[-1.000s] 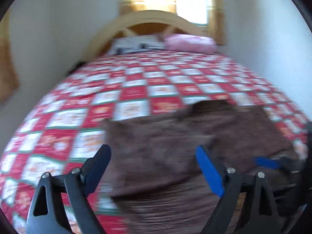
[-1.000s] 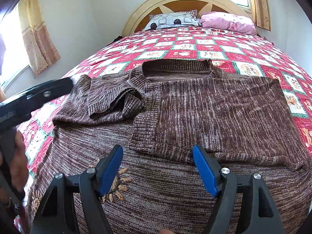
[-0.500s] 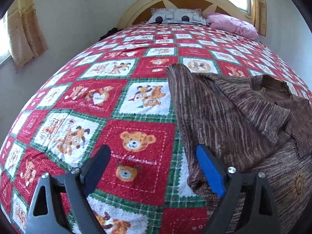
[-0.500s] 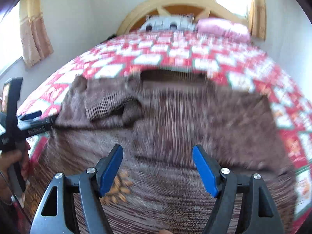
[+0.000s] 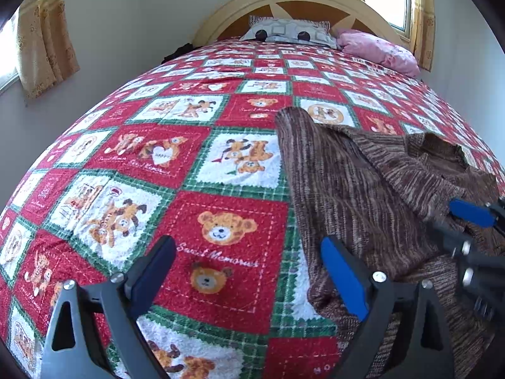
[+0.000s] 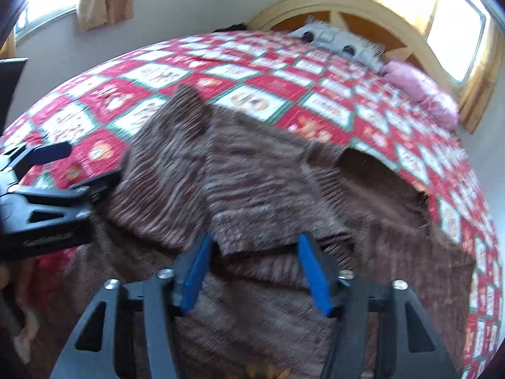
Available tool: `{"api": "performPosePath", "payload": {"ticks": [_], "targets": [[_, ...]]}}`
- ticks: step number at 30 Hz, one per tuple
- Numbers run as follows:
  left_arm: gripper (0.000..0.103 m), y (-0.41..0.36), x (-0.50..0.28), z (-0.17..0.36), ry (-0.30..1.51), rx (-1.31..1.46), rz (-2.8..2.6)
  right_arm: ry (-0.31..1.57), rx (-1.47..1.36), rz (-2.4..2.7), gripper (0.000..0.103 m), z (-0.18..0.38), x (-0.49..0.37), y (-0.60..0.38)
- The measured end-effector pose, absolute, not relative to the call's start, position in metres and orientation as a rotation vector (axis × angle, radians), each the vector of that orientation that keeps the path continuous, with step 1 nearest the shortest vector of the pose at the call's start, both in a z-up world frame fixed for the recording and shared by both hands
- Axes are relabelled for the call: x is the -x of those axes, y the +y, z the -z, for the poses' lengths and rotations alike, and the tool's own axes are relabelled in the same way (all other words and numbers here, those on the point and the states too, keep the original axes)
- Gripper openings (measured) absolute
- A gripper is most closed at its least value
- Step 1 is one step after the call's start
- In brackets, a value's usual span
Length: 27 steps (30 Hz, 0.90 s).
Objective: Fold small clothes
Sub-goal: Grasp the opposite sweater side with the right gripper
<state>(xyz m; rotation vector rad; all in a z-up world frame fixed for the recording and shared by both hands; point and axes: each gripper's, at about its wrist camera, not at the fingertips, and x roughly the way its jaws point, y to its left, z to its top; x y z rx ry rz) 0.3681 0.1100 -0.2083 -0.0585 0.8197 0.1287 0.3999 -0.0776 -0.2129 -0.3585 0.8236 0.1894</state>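
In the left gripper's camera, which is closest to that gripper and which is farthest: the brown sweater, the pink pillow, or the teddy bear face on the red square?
From the left gripper:
1. Teddy bear face, just ahead between the fingers; the brown sweater, at the right finger, is too close to call against it.
2. Pink pillow, far off at the headboard, right side.

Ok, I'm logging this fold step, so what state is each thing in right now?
Brown knit sweater: lying on the bed, partly folded, left sleeve laid across the body.
Left gripper: open, over the red teddy-bear quilt, holding nothing.
Right gripper: open, over the sweater's folded sleeve cuff.
Pink pillow: lying by the headboard.
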Motion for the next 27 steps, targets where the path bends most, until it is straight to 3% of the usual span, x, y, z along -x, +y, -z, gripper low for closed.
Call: {"api": "performPosePath", "payload": {"ticks": [1, 4, 12, 14, 15, 20, 21, 22, 24, 27], "targets": [[0.096, 0.110, -0.368, 0.208, 0.819, 0.058, -0.129, 0.827, 0.330, -0.183, 0.022, 0.209, -0.403, -0.083], [0.096, 0.109, -0.367, 0.208, 0.817, 0.049, -0.131, 0.821, 0.260, -0.160, 0.006, 0.194, -0.414, -0.102], [0.098, 0.107, -0.368, 0.208, 0.815, 0.038, -0.140, 0.813, 0.124, -0.099, 0.008, 0.170, -0.447, -0.145], [0.098, 0.108, -0.368, 0.208, 0.816, 0.046, -0.141, 0.789, 0.194, -0.159, 0.044, 0.166, -0.433, -0.127], [0.098, 0.107, -0.368, 0.208, 0.815, 0.045, -0.142, 0.793, 0.223, -0.221, 0.067, 0.167, -0.426, -0.115], [0.098, 0.107, -0.368, 0.208, 0.813, 0.047, -0.141, 0.818, 0.386, -0.316, 0.067, 0.194, -0.405, -0.070], [0.098, 0.107, -0.368, 0.208, 0.813, 0.050, -0.140, 0.834, 0.399, -0.306, 0.060, 0.200, -0.407, -0.069], [0.098, 0.107, -0.367, 0.208, 0.813, 0.052, -0.139, 0.853, 0.417, -0.277, 0.034, 0.208, -0.410, -0.068], [0.098, 0.107, -0.367, 0.208, 0.813, 0.056, -0.138, 0.856, 0.410, -0.244, 0.011, 0.212, -0.415, -0.075], [0.098, 0.107, -0.367, 0.208, 0.815, 0.055, -0.138, 0.830, 0.392, -0.183, 0.005, 0.198, -0.426, -0.088]]}}
